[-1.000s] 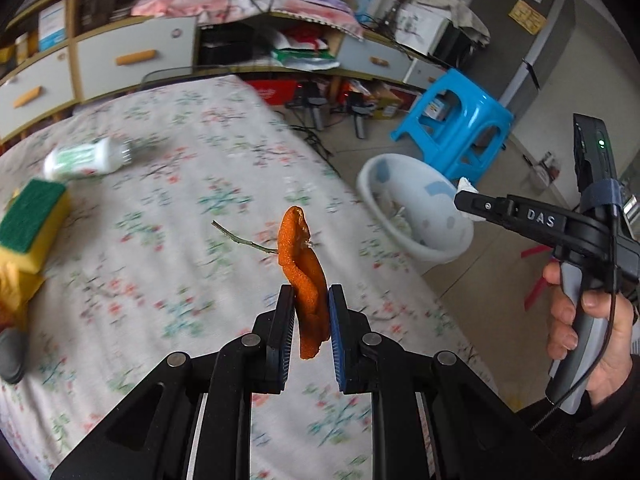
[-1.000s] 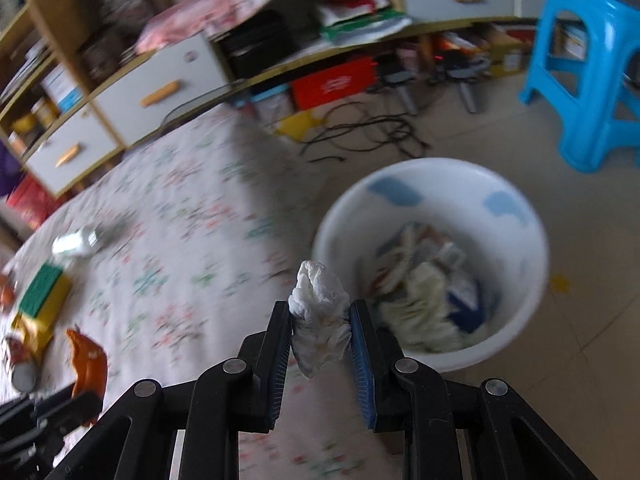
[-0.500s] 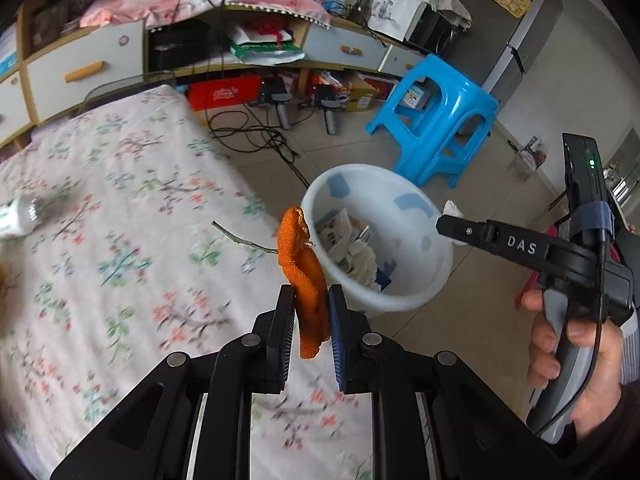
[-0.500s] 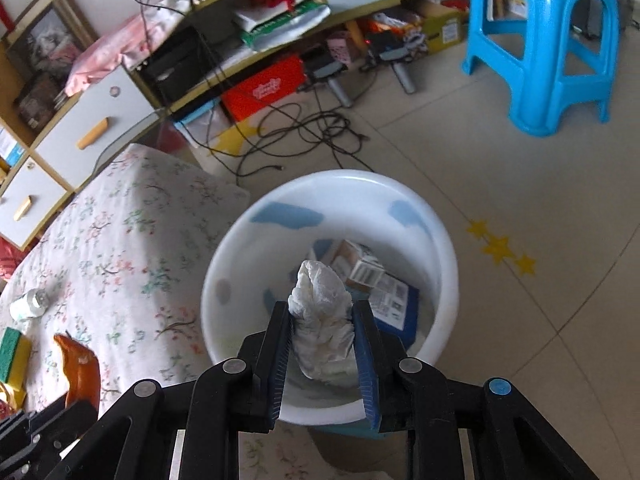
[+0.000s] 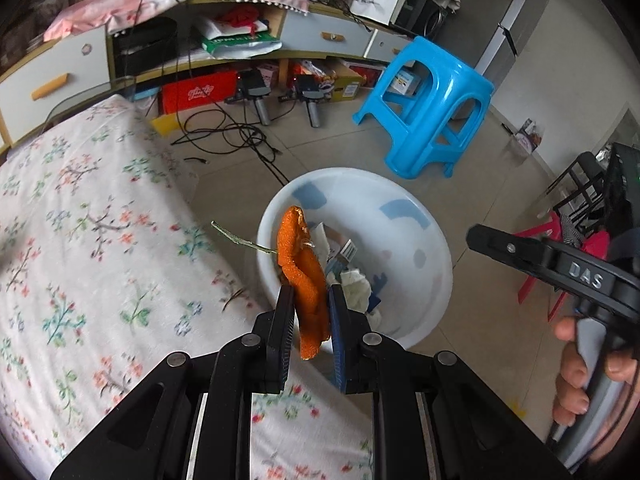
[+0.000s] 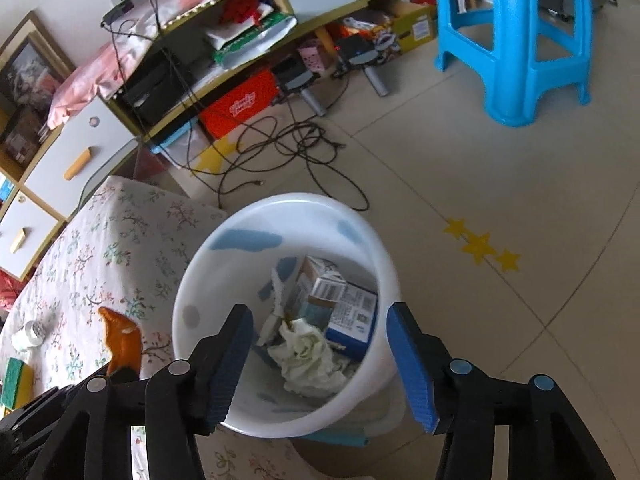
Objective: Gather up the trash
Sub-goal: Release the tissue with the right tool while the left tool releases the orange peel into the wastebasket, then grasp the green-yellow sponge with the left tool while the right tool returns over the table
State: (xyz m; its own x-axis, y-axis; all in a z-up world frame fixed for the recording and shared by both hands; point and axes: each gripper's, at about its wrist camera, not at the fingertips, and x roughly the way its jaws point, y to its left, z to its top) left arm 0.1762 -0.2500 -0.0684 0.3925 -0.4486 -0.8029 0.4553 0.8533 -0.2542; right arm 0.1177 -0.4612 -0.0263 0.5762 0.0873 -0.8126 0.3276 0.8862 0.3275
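A bright blue plastic stool (image 6: 516, 36) stands on the beige tiled floor (image 6: 460, 168), near tangled black cables (image 6: 280, 148). Three yellow star stickers (image 6: 480, 245) mark the tiles. A red cardboard box (image 6: 240, 104) sits under a long low cabinet (image 5: 332, 34)

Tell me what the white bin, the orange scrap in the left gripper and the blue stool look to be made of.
White bin: likely moulded plastic, smooth with a soft sheen.
Orange scrap: probably citrus peel, with a pebbled matte skin, curled, a thin stem attached.
Blue stool: glossy moulded plastic, seemingly one piece with cut-out sides.
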